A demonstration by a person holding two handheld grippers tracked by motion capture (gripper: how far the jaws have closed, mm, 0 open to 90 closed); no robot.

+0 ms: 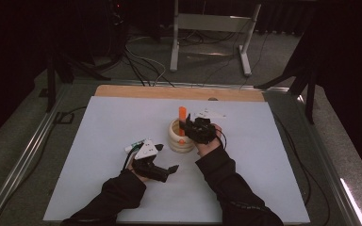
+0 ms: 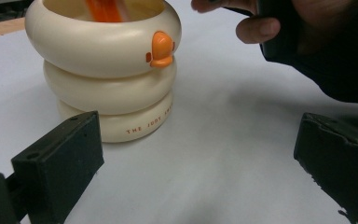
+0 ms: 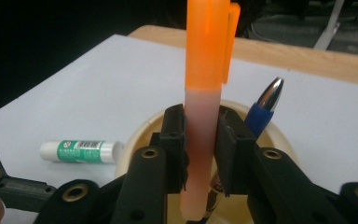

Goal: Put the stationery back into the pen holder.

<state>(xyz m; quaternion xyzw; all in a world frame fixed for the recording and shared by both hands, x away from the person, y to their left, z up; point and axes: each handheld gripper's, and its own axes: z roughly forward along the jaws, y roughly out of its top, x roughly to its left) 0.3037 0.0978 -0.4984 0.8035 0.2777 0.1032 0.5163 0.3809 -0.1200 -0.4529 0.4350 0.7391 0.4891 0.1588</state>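
Right gripper (image 1: 187, 126) at the table's centre, held in a hand (image 1: 208, 141) whose dark-sleeved forearm comes in from 5 o'clock, wrist bent so the black jaws reach toward 9 o'clock over the rim of the cream ringed pen holder shaped like stacked rounds with a small orange duck bill (image 1: 181, 136). Upright between those jaws, a translucent orange highlighter with a clip cap (image 3: 204, 93), lower barrel inside the holder's mouth, cap end up; pads close on either side of the barrel, the near one against it, a sliver of gap possible at the far one, so grip firm or just slackening hard to tell. Standing in the same holder, a blue pen with a chrome tip (image 3: 265, 105), leaning toward 2 o'clock of the highlighter in the right gripper view.

Left gripper (image 1: 168, 170) at 7 o'clock of the holder, low over the white table sheet (image 1: 245, 188), hand (image 1: 139, 172) and sleeve entering from 7 o'clock, jaws aimed toward 3 o'clock, spread wide, nothing between them. White three-cornered plate on top, tilted.

Lying flat at 9 o'clock of the holder, just beyond the left gripper, a white glue stick with a green label (image 3: 80, 151), well apart from the holder.
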